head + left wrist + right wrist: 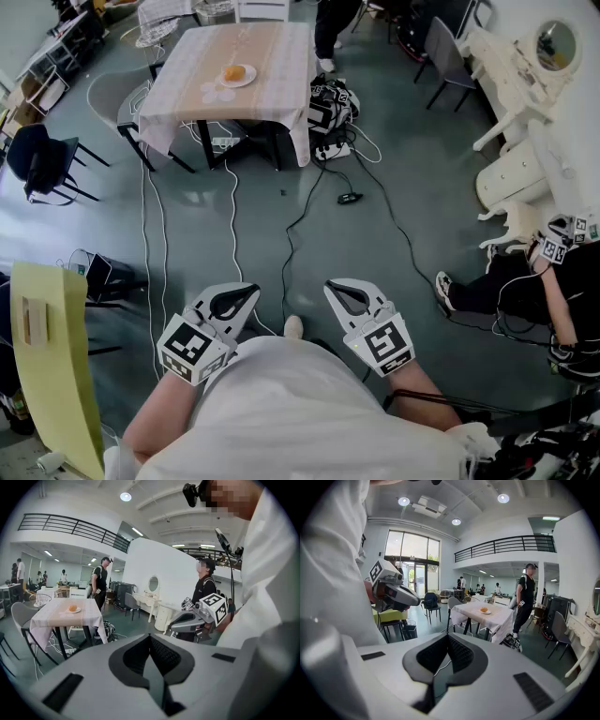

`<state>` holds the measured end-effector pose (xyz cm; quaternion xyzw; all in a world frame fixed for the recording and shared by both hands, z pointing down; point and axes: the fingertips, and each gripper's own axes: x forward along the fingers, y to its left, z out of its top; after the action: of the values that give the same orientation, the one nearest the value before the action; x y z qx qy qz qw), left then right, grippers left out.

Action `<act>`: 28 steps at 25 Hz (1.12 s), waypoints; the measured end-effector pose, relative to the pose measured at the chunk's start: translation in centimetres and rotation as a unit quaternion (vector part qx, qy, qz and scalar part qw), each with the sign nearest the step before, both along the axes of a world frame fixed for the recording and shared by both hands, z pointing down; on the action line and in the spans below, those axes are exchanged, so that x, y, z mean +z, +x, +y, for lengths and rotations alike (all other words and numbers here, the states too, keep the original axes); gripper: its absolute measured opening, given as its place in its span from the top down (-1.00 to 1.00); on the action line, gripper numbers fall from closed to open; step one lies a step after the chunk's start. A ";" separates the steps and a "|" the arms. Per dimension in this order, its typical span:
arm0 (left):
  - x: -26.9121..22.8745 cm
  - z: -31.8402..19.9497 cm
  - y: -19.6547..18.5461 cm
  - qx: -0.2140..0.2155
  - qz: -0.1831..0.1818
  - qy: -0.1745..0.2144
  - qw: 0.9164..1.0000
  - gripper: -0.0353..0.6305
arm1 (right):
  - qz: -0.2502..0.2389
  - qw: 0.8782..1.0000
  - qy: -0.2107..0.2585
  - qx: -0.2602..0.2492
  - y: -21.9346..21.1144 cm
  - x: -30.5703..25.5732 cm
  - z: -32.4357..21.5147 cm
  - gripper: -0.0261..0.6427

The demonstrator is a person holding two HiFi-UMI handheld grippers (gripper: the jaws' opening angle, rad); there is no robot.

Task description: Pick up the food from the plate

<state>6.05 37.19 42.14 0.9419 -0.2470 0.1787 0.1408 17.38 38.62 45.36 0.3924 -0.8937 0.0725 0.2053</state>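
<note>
An orange-brown piece of food (234, 72) lies on a white plate (247, 80) on a table with a pale striped cloth (272, 47), far ahead across the floor. The food (72, 607) also shows small in the left gripper view, and in the right gripper view the food (483, 610) sits on the distant table. My left gripper (251, 289) and right gripper (330, 286) are held close to the person's body, well short of the table. Both are shut and empty, with the left gripper (150, 637) and right gripper (447, 637) showing their pads together.
Cables (291, 225) run over the floor between me and the table. A marker-covered bag (330, 105) lies by the table's right leg. Chairs (42, 164) stand at left, a yellow chair (47, 347) is near my left, a seated person (525, 281) and white furniture (525, 84) are at right.
</note>
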 end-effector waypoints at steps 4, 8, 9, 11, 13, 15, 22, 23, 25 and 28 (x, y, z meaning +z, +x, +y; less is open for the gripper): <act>0.5 0.1 0.0 -0.006 -0.005 0.000 1.000 0.87 | 0.004 1.000 0.001 -0.004 0.4 0.2 0.2 0.89; 0.1 -0.4 0.1 -0.014 -0.008 0.004 1.000 0.87 | -0.004 1.000 -0.004 -0.007 0.5 0.5 0.2 0.89; 0.0 -0.5 0.0 -0.018 -0.008 0.005 1.000 0.87 | -0.004 1.000 -0.006 -0.010 0.5 0.6 0.1 0.89; 0.1 -0.9 -0.3 -0.027 -0.007 0.004 1.000 0.87 | -0.003 1.000 -0.009 -0.016 0.3 1.0 -0.3 0.89; 0.4 -1.3 -0.9 -0.036 -0.007 -0.002 0.999 0.87 | -0.004 1.000 -0.014 -0.020 -0.1 1.3 -0.7 0.89; 0.8 -1.9 -1.5 -0.041 -0.008 -0.008 0.999 0.87 | -0.005 1.000 -0.018 -0.022 -0.5 1.7 -1.3 0.89; 2.2 -7.2 -2.6 -0.035 -0.001 -0.017 0.999 0.87 | 0.004 0.999 -0.032 -0.030 -2.1 2.7 -6.4 0.88; 2.3 -8.5 -2.7 -0.031 0.003 -0.018 0.999 0.87 | 0.003 0.999 -0.034 -0.026 -2.3 2.7 -7.6 0.88; 2.2 -11.3 -3.1 -0.022 0.012 -0.021 0.999 0.87 | 0.001 0.999 -0.038 -0.015 -2.9 2.4 -10.1 0.88; 1.2 -16.4 -3.8 -0.005 0.027 -0.014 1.000 0.87 | 0.012 0.999 -0.036 -0.001 -4.0 1.3 -14.6 0.88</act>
<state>2.21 20.82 43.29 0.9430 -0.2458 0.1560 0.1611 13.34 24.05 46.70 0.3852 -0.8883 0.0995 0.2296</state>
